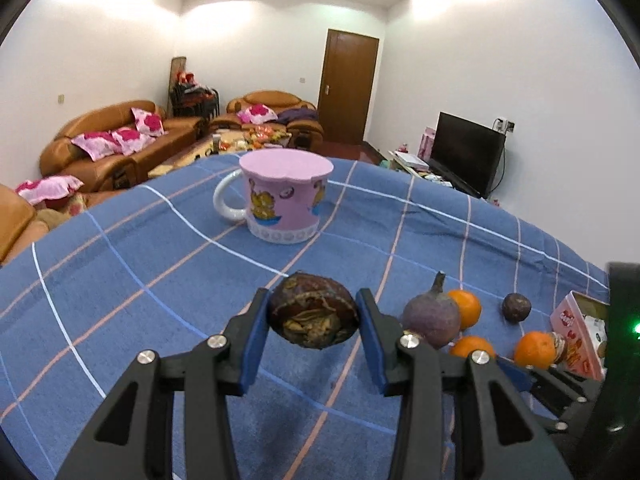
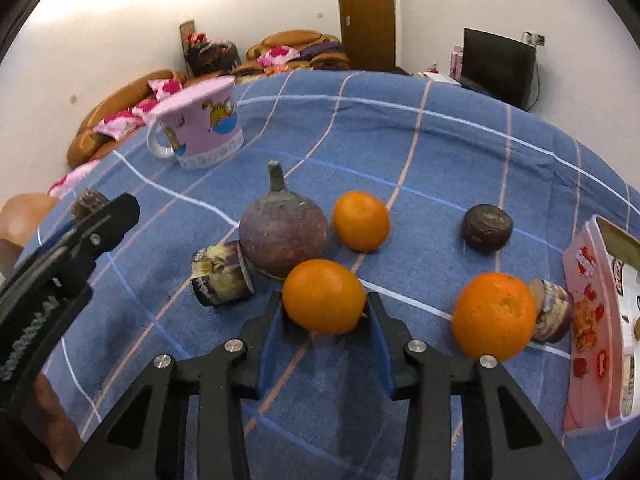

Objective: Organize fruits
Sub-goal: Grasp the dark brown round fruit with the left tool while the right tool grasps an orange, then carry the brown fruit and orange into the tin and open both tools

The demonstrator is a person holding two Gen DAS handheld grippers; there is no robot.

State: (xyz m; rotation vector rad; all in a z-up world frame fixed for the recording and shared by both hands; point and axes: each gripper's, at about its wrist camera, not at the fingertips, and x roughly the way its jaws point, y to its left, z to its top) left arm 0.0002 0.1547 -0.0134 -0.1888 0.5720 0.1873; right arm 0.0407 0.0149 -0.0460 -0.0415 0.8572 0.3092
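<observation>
The left gripper (image 1: 312,312) is clamped on a dark wrinkled fruit (image 1: 313,310) held above the blue checked cloth (image 1: 140,280), with bare cloth ahead as far as the pink cup (image 1: 286,196). The right gripper (image 2: 325,312) is closed narrowly around an orange (image 2: 324,296) on the cloth. Three oranges show in all, plus one big purple fruit (image 2: 283,232) and a pink box (image 2: 596,320) at the right edge.

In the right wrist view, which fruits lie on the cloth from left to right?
cut purple fruit piece → big purple stemmed fruit → orange between the right gripper pads → dark wrinkled fruit → cut piece beside the box
</observation>
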